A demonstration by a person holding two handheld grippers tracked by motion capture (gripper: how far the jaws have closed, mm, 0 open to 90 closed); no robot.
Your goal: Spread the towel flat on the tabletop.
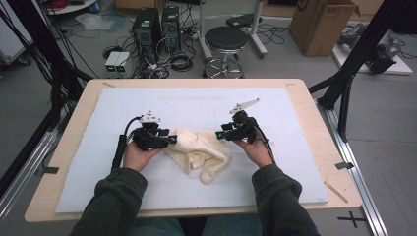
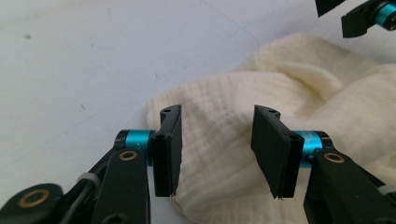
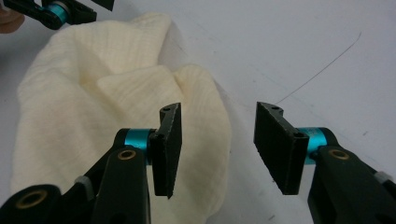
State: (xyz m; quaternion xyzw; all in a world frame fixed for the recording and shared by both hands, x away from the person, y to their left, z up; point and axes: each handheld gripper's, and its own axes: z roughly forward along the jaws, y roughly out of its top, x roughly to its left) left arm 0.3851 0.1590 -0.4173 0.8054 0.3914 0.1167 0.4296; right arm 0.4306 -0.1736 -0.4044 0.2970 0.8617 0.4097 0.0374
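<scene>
Two sleeved forearms enter from the near edge of the table, each hand carrying a tool. The left tool stands about half open at the left edge of a crumpled cream cloth; in the left gripper view its jaws straddle a fold of the cloth with a gap on each side, the pads not pressing on it, so nothing is grasped. The right tool is likewise about half open at the cloth's upper right edge; in the right gripper view the cloth lies under and behind the left-hand jaw, while the other jaw stands over bare white mat, and the fabric is not pinched. The cloth lies bunched near the middle of the white mat, between the two tools. Bare mat extends on all sides, widest toward the far edge; a wooden margin of the table frames it. Beyond stand a black stool and a cardboard box on the floor.
</scene>
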